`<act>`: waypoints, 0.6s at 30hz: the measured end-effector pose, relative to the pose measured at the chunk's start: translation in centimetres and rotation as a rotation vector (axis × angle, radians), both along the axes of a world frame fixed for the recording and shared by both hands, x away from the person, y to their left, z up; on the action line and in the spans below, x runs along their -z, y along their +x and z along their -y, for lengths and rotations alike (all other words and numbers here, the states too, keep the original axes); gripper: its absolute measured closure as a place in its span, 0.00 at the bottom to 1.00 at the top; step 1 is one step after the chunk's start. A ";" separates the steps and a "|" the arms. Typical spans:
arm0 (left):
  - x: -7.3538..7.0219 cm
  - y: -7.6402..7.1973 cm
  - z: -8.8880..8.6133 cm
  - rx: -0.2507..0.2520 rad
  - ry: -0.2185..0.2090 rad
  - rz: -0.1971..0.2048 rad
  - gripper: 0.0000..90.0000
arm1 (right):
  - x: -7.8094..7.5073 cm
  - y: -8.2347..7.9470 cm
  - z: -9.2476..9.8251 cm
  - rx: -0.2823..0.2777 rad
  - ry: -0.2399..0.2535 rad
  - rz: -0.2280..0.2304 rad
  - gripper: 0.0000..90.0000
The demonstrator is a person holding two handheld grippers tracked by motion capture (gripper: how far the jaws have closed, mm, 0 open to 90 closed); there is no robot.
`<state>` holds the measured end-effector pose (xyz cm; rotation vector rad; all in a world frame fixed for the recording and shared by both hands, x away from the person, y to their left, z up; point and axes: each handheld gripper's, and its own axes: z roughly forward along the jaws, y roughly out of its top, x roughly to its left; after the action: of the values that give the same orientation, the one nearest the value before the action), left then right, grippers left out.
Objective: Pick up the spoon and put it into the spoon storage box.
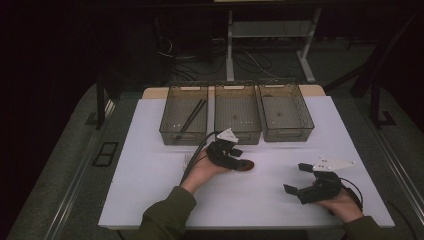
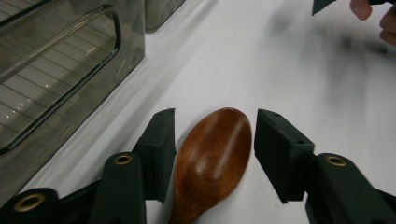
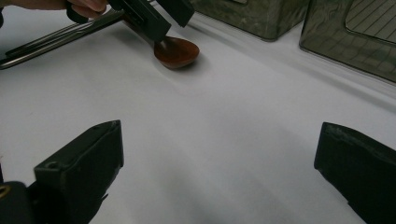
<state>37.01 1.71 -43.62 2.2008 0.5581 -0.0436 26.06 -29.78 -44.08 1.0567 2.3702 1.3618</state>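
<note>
A brown wooden spoon [image 1: 245, 164] lies on the white table [image 1: 150, 175] near the middle, just in front of the bins. My left gripper [image 1: 239, 159] hangs over it, and in the left gripper view its jaws stand on either side of the spoon's bowl [image 2: 212, 154] with a thin gap at each pad, so it is open. The right gripper view shows the spoon [image 3: 177, 52] far off under the left gripper [image 3: 168, 18]. My right gripper [image 1: 297, 178] rests at the front right, jaws wide open [image 3: 219, 140] over bare table.
Three dark see-through bins stand in a row at the back: the left bin [image 1: 182, 138] holds black chopsticks [image 1: 192, 117], the middle bin [image 1: 237, 136] and the right bin [image 1: 287, 135] look nearly bare. Metal cutlery [image 3: 56, 39] lies by the left hand.
</note>
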 end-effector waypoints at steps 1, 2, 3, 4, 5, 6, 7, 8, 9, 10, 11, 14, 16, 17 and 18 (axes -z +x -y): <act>0.2 0.1 0.0 0.001 0.010 0.002 0.50 | 0.0 0.0 0.0 0.000 0.000 0.000 0.01; 0.3 0.1 0.1 0.003 0.022 0.007 0.48 | 0.0 0.0 0.0 0.000 0.000 0.000 0.01; 0.4 0.2 0.1 0.000 0.034 0.008 0.47 | 0.0 0.0 0.0 0.000 0.000 0.001 0.01; 0.5 0.2 0.0 -0.005 0.039 0.005 0.47 | 0.0 0.0 0.0 -0.001 0.000 0.001 0.01; 0.6 0.3 0.0 -0.009 0.037 0.001 0.46 | 0.0 0.0 0.0 -0.001 0.000 0.001 0.01; 0.7 0.4 0.0 -0.008 0.040 0.002 0.46 | 0.0 0.0 0.0 -0.002 0.000 0.000 0.01; 0.7 0.4 0.0 -0.011 0.043 0.004 0.46 | 0.0 0.0 0.0 -0.002 -0.001 0.000 0.01; 0.8 0.4 0.0 -0.009 0.050 0.004 0.45 | 0.0 0.0 0.0 -0.002 -0.001 0.000 0.01; 0.9 0.4 0.0 -0.008 0.053 0.001 0.45 | 0.0 -0.1 0.0 -0.002 -0.001 0.001 0.01; 0.9 0.4 0.0 -0.007 0.056 0.002 0.45 | 0.0 -0.1 0.0 -0.002 -0.001 0.001 0.01; 1.0 0.4 0.1 -0.001 0.064 0.010 0.45 | 0.0 0.0 0.0 -0.002 -0.001 0.002 0.01; 1.1 0.3 0.2 0.016 0.081 0.017 0.44 | 0.0 -0.1 0.0 -0.003 -0.002 0.002 0.01; 1.2 0.2 0.4 0.017 0.089 0.018 0.44 | 0.0 -0.1 0.0 -0.004 -0.001 0.001 0.01; 1.2 0.1 0.4 0.016 0.091 0.021 0.44 | 0.0 -0.1 0.0 -0.004 0.000 0.002 0.01; 1.2 0.1 0.4 0.017 0.094 0.028 0.44 | 0.0 -0.1 0.0 -0.004 0.000 0.002 0.01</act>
<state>37.08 1.26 -44.80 2.2940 0.5351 0.0040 25.99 -29.80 -44.03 1.0505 2.3719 1.3642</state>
